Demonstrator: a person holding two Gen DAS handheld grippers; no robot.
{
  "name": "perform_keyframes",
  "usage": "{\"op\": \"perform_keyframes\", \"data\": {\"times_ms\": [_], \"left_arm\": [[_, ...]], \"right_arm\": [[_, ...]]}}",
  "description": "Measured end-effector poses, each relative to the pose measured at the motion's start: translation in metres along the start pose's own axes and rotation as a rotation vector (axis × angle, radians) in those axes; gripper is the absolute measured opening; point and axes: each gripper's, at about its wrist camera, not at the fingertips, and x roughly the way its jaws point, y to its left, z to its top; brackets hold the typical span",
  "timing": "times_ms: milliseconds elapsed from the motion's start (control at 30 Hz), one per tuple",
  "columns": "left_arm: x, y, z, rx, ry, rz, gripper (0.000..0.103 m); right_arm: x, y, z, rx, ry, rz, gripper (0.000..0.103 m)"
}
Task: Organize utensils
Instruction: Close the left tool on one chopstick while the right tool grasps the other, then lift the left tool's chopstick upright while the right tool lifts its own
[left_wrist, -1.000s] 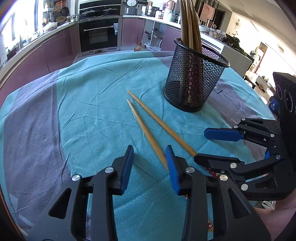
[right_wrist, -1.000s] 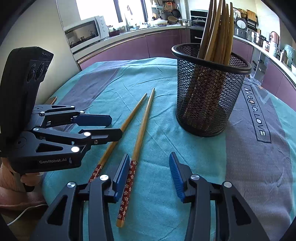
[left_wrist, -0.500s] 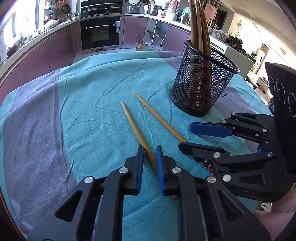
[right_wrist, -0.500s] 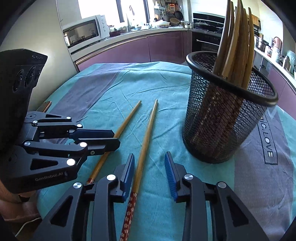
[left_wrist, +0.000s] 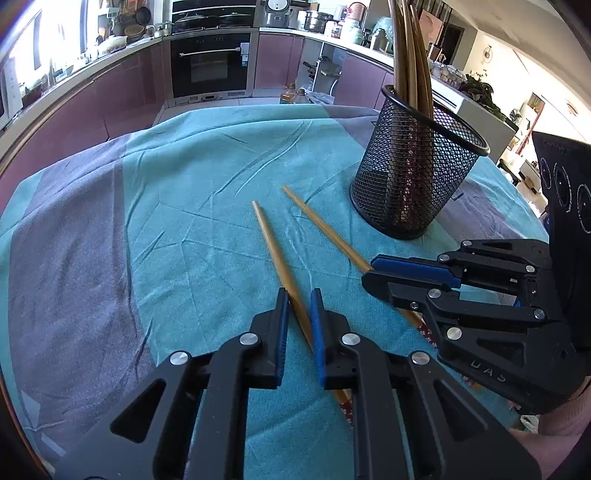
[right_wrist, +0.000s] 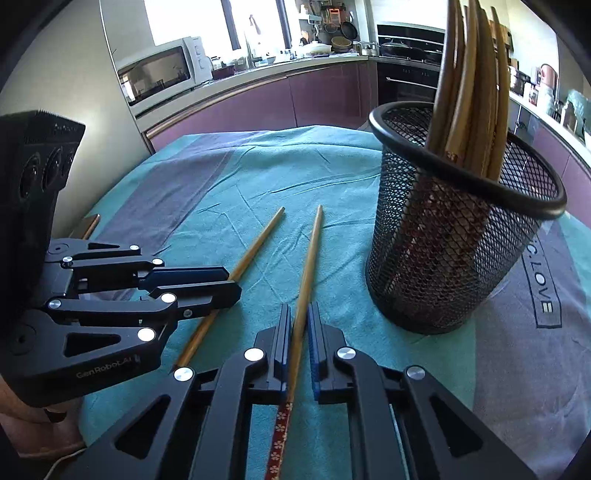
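Two bamboo chopsticks with red flowered ends lie on the teal cloth. My left gripper (left_wrist: 297, 300) is closing its jaws on the left chopstick (left_wrist: 271, 243), which sits between the blue pads. My right gripper (right_wrist: 300, 314) is closing on the right chopstick (right_wrist: 310, 258), pads tight against it. In the right wrist view the left gripper (right_wrist: 231, 282) covers the left chopstick (right_wrist: 255, 247). In the left wrist view the right gripper (left_wrist: 369, 275) covers the right chopstick (left_wrist: 321, 225). A black mesh holder (left_wrist: 413, 177) (right_wrist: 454, 258) with several chopsticks stands upright just beyond.
The teal cloth (left_wrist: 207, 206) has grey bands on both sides and covers a round table. Kitchen cabinets, an oven (left_wrist: 208, 66) and a microwave (right_wrist: 162, 74) lie behind the table. A person's hand (left_wrist: 554, 435) shows at the lower right.
Both grippers have closed from wide open onto one chopstick each. The right gripper slid forward along its chopstick, bringing the mesh holder closer.
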Motion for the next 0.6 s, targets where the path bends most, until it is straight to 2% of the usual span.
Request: {"op": "perform_keyframes", "data": {"times_ms": [300,600], "left_arm": [[-0.004,-0.002,-0.009,-0.022,-0.003,-0.010,0.008],[-0.004,-0.013,-0.012,0.018,0.000,0.017,0.008]], "right_arm": [[-0.017,0.001,-0.007,0.017,-0.026,0.054,0.006],[-0.008,0.004,-0.009,0.005,0.011,0.056,0.006]]}}
